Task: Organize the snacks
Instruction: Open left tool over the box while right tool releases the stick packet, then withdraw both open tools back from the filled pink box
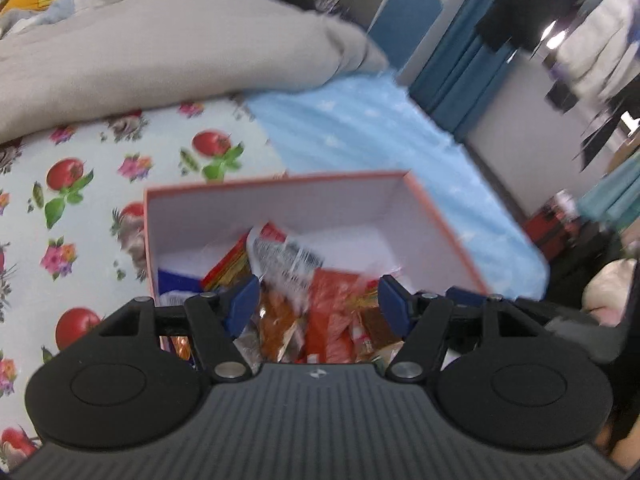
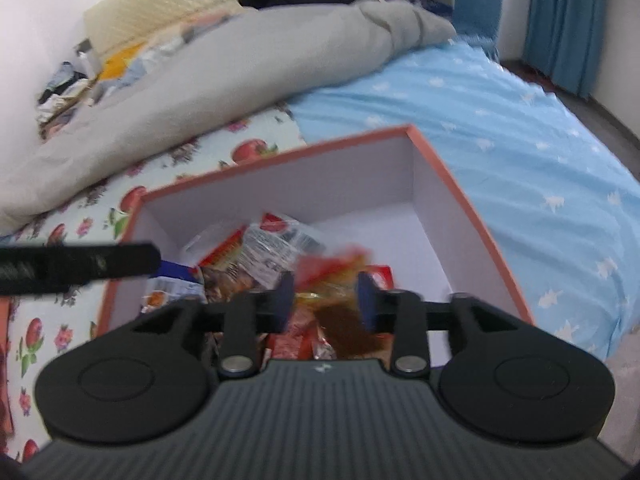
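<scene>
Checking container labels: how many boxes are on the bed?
1. One open orange-rimmed cardboard box with a white inside sits on the bed where the fruit-print sheet meets the blue star-print sheet. Others may lie outside both views.

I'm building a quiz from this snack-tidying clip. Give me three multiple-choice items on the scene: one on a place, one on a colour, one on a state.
1. Where does the box stand?
A. on the bed
B. on a shelf
C. on the floor

2. What colour is the box's rim?
A. green
B. orange-pink
C. black

3. How do the left gripper's jaws stand?
A. clamped on the box wall
B. apart over the snack packets
C. fully shut on nothing

Answers: 1 A, the floral sheet and blue sheet lie under it. 2 B, the edge shows orange-pink round white walls. 3 B, the blue pads stand wide, pressing nothing.
</scene>
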The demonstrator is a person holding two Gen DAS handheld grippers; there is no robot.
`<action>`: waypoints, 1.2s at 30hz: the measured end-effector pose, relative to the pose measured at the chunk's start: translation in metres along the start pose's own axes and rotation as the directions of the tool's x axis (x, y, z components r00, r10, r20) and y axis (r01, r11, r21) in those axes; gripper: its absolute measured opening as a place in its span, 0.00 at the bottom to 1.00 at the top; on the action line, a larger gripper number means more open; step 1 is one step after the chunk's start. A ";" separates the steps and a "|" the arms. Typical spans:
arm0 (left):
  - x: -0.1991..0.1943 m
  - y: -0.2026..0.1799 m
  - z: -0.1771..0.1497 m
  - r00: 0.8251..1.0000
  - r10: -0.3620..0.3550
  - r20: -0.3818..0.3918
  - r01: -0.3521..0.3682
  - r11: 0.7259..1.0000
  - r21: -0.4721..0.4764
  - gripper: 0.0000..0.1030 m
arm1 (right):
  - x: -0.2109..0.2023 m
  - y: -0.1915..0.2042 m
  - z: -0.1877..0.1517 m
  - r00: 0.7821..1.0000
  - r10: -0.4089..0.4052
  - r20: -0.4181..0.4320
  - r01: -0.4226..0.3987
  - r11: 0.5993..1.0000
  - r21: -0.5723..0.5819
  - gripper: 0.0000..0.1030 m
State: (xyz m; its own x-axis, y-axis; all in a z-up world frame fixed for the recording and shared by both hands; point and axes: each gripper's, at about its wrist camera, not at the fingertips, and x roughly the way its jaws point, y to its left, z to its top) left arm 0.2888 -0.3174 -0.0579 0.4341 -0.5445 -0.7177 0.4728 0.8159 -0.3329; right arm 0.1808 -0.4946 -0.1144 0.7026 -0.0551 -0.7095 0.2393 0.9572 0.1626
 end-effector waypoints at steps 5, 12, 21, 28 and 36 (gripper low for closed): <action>-0.044 -0.013 0.015 0.994 0.056 0.096 -0.065 0.993 0.096 0.69 | -0.035 0.009 0.010 0.996 0.004 0.084 -0.004 1.000 0.000 0.42; -0.108 -0.026 0.014 0.978 0.047 0.202 -0.074 0.989 0.129 0.69 | -0.093 0.026 0.025 0.975 0.016 0.220 -0.012 1.000 -0.016 0.42; -0.174 -0.040 -0.013 0.957 0.031 0.287 -0.078 0.985 0.154 0.69 | -0.155 0.047 0.013 0.941 0.022 0.337 -0.015 1.000 -0.022 0.42; -0.215 -0.043 -0.050 0.943 0.021 0.333 -0.078 0.984 0.158 0.69 | -0.185 0.056 -0.016 0.927 0.019 0.374 -0.018 1.000 -0.005 0.42; -0.230 -0.051 -0.109 0.941 0.009 0.337 -0.078 0.979 0.190 0.69 | -0.200 0.062 -0.063 0.932 -0.030 0.361 0.034 0.999 -0.004 0.42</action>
State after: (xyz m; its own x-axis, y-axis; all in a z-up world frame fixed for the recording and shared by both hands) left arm 0.0806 -0.2127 0.0578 0.6718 -0.5705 -0.4725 0.5746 0.8039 -0.1537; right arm 0.0129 -0.4060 -0.0055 0.8897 -0.1826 -0.4184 0.2603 0.9559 0.1363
